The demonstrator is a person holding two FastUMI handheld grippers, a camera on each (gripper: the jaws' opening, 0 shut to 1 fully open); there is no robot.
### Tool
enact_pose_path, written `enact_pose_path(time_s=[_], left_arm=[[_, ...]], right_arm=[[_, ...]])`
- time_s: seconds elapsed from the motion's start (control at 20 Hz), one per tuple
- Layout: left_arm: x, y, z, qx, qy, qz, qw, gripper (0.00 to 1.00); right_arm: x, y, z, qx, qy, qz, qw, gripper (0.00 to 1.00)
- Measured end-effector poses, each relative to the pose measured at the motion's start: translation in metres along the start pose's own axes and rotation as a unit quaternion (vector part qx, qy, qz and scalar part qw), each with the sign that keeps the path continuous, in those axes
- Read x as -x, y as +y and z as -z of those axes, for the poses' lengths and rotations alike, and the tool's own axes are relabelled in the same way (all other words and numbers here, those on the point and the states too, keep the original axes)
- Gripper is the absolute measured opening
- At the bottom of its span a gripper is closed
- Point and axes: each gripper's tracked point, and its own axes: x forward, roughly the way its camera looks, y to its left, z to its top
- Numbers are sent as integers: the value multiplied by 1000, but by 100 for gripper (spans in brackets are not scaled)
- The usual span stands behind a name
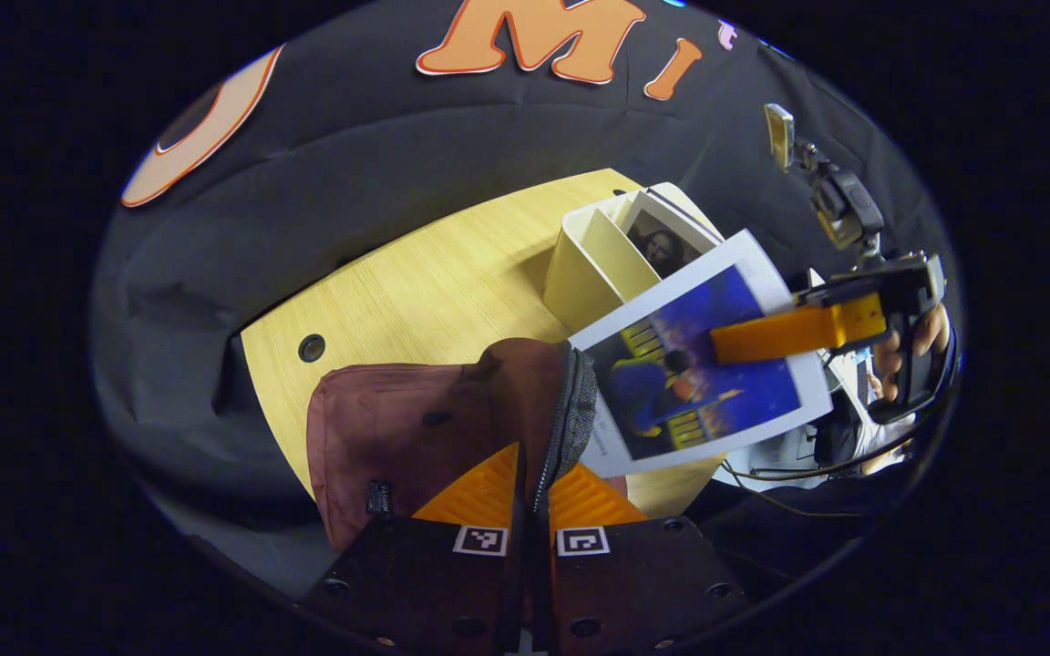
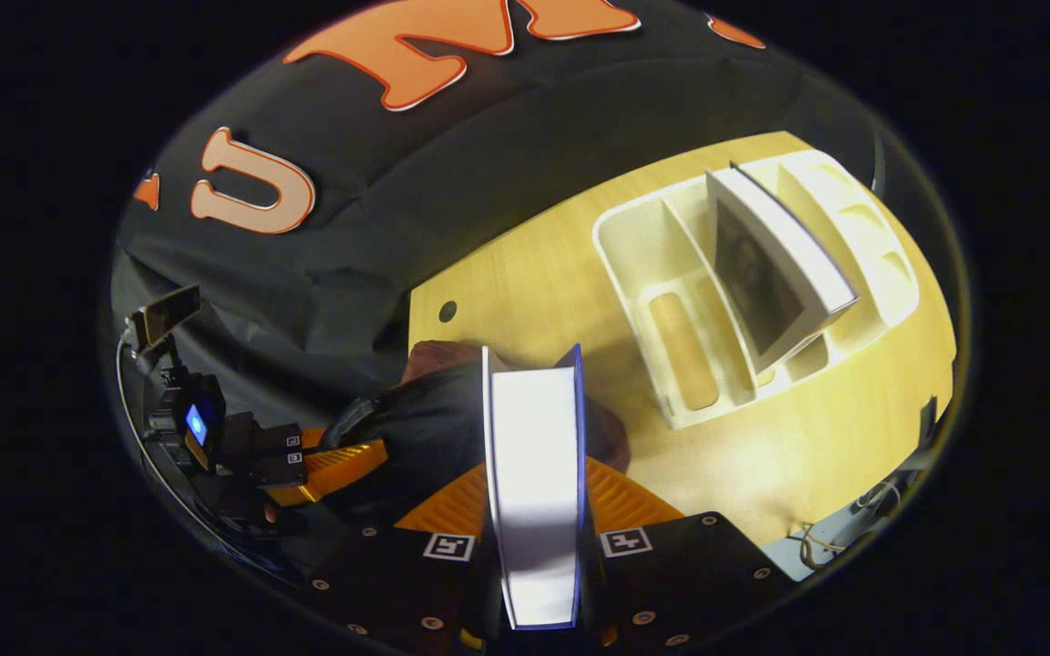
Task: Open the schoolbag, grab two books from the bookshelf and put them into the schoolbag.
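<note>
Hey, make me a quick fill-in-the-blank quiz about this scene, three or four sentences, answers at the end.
1. The right hand-held gripper is shut on a ____.
2. The left hand-held gripper pinches the zippered edge of the maroon ____.
3. One book remains leaning in the cream ____ on the table.
4. The book with the blue cover is held above the schoolbag's ____ side.

Answers: book; schoolbag; bookshelf; open

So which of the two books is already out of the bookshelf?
The blue-covered book, clamped in the right gripper above the schoolbag; the portrait-covered book stands in the bookshelf.
</note>
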Motion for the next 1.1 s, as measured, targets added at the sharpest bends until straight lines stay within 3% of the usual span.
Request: enact_pose_path(time_s=[0.4,0.65,1.0,1.05,1.1], left_arm=[[8,-20,-6,-8,-26,23,999,5],[5,-32,-6,-12,-25,36,999,5],[-2,-52,-4,-22,-21,49,998,5],[-4,-53,-6,-17,-22,51,998,5],[-6,-53,-5,-12,-20,52,998,5]], right_arm=[[-73,33,31,-46,0,-81,996,35],[-115,36,45,-90,-8,-139,986,35],[-165,54,44,-124,-34,-163,978,34],[-171,55,46,-127,-30,-168,977,45],[-174,57,46,-135,-32,-171,975,24]])
